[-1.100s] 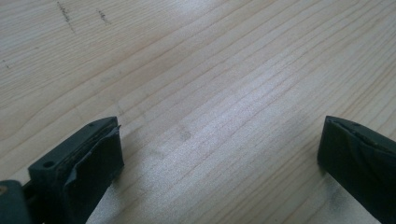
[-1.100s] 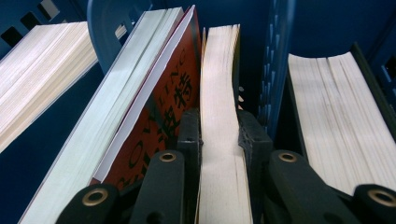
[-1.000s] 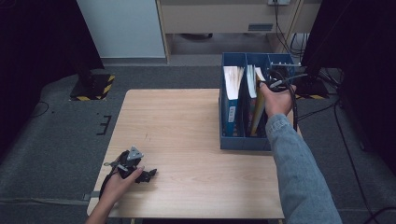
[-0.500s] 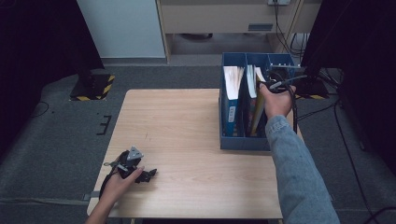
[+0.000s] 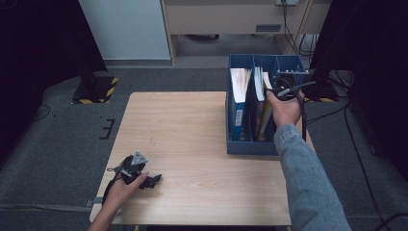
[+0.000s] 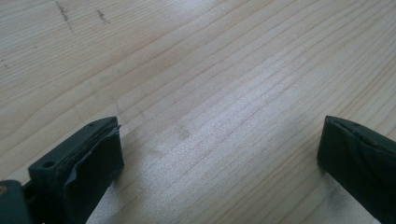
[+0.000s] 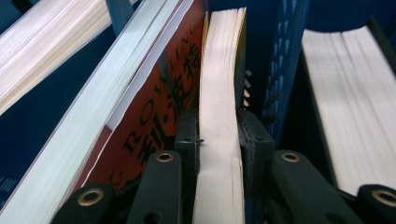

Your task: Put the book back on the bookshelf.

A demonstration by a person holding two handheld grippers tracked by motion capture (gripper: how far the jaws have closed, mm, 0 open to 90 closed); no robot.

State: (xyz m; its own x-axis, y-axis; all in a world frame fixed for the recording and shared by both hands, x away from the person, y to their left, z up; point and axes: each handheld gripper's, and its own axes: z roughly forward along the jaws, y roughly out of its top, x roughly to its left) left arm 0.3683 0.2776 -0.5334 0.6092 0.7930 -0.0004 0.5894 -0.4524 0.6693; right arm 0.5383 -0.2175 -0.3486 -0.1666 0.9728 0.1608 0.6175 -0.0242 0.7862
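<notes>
A blue file box (image 5: pixel 250 147) with several upright books stands on the right side of the wooden table (image 5: pixel 192 125). My right gripper (image 5: pixel 276 91) reaches into its middle compartment from above. In the right gripper view my right gripper (image 7: pixel 219 140) is shut on the page edge of a thin cream-paged book (image 7: pixel 222 70), which stands beside a leaning red-covered book (image 7: pixel 159 98). My left gripper (image 5: pixel 146 179) lies on the table near the front left corner, held by a hand. In the left gripper view my left gripper (image 6: pixel 219 154) is open over bare wood.
A thick white-paged book (image 5: pixel 239 79) fills the box's left compartment. Cables (image 5: pixel 303 110) trail from the right gripper past the table's right edge. Dark stands and grey carpet surround the table.
The right hand and its gripper have shifted slightly left and nearer over the box. The left gripper has not moved.
</notes>
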